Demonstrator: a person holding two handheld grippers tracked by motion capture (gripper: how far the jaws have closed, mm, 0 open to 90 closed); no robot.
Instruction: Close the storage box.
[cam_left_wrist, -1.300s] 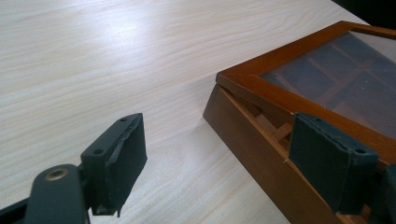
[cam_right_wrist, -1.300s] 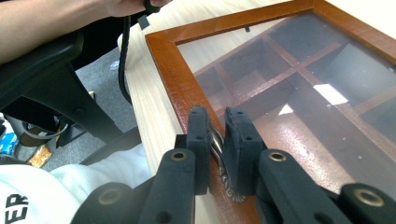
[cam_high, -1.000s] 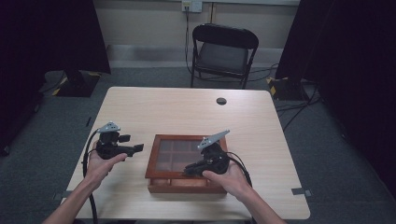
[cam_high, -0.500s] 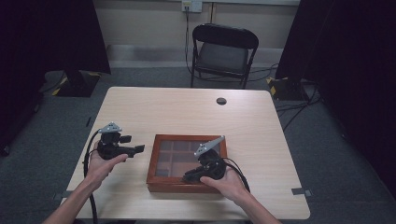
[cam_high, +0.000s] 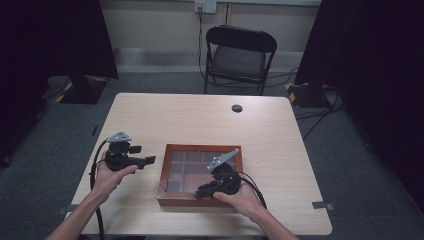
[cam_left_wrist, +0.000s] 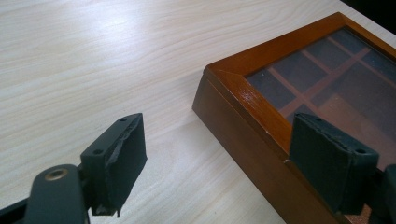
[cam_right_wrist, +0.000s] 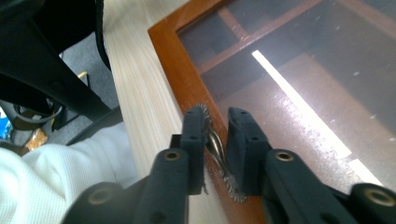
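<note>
A brown wooden box (cam_high: 202, 148) with a glass lid over several compartments lies on the table. My right gripper (cam_high: 200, 192) rests low at the box's front rim (cam_right_wrist: 173, 60). Its jaws (cam_right_wrist: 215, 140) stand close together around a small scalloped metal tab (cam_right_wrist: 225, 179) on the lid's edge. They have just been opening, with the tab still between them and a slight gap at one pad. My left gripper (cam_high: 150, 161) hovers just left of the box, open and empty. In the left gripper view its jaws (cam_left_wrist: 217, 158) straddle the box's corner (cam_left_wrist: 219, 74).
The light wooden table (cam_high: 190, 115) has a small round black thing (cam_high: 237, 108) near its far edge. A black folding chair (cam_high: 239, 55) stands behind the table. A white sleeve (cam_right_wrist: 51, 172) and dark floor lie off the table's near edge.
My right gripper has sunk toward the box's front rim and its jaws have parted slightly around the tab. The left gripper has stayed in place.
</note>
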